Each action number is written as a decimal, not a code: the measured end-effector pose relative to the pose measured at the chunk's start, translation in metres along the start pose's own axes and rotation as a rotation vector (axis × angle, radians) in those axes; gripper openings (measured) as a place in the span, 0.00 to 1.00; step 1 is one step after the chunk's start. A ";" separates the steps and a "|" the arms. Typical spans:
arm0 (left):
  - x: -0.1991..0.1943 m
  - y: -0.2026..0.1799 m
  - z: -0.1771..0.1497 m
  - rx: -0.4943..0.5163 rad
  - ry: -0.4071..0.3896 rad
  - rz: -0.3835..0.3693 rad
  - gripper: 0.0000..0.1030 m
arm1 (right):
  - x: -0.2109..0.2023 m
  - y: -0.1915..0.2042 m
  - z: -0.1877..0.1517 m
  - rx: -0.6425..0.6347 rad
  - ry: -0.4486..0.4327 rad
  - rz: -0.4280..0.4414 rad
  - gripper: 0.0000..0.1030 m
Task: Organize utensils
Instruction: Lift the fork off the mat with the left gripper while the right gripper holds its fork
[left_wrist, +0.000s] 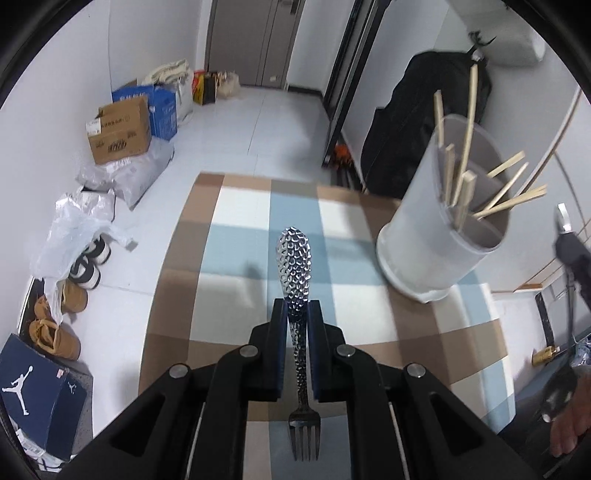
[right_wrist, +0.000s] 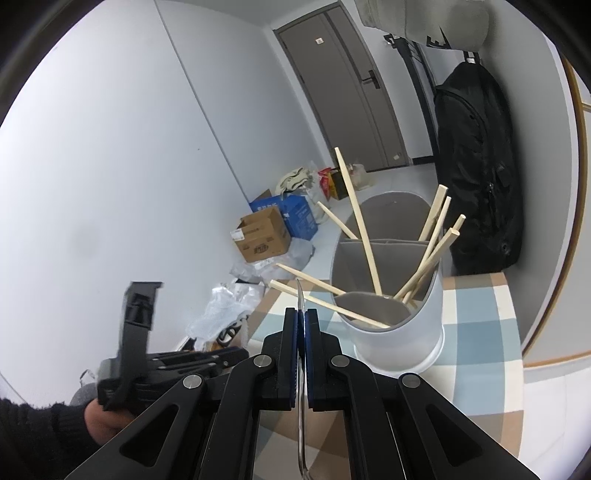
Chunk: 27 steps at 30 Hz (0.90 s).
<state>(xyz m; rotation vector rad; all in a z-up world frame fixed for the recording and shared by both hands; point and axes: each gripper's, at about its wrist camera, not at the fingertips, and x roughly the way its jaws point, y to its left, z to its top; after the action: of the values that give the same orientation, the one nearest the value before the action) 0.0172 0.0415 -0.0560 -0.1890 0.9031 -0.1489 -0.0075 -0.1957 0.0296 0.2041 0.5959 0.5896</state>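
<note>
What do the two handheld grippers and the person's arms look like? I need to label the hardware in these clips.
Both the left gripper and right gripper are matte black linkage frames with round silver pivot pins and blue pads lining the jaws. No cables or markings show. The left hand is bare below a dark knitted sleeve.

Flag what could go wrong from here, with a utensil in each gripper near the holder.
The chopsticks splay across the white holder and overhang its rim, so an incoming utensil could snag them or tip it. The left gripper holds the fork by its handle, tines toward the camera. The right gripper pinches a thin metal utensil edge-on; it might pivot or slip.
</note>
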 end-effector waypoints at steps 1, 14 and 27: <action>-0.003 0.001 0.000 0.003 -0.017 0.000 0.06 | -0.001 0.001 0.000 -0.005 -0.003 -0.002 0.03; -0.027 0.002 -0.001 0.008 -0.141 -0.078 0.00 | -0.017 0.011 0.008 -0.016 -0.061 0.001 0.03; 0.051 0.040 0.020 -0.130 0.136 0.064 0.55 | -0.019 0.006 0.009 0.015 -0.069 0.014 0.03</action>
<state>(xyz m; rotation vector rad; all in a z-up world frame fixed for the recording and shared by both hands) 0.0660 0.0717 -0.0914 -0.2729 1.0539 -0.0435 -0.0175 -0.2020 0.0482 0.2423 0.5324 0.5895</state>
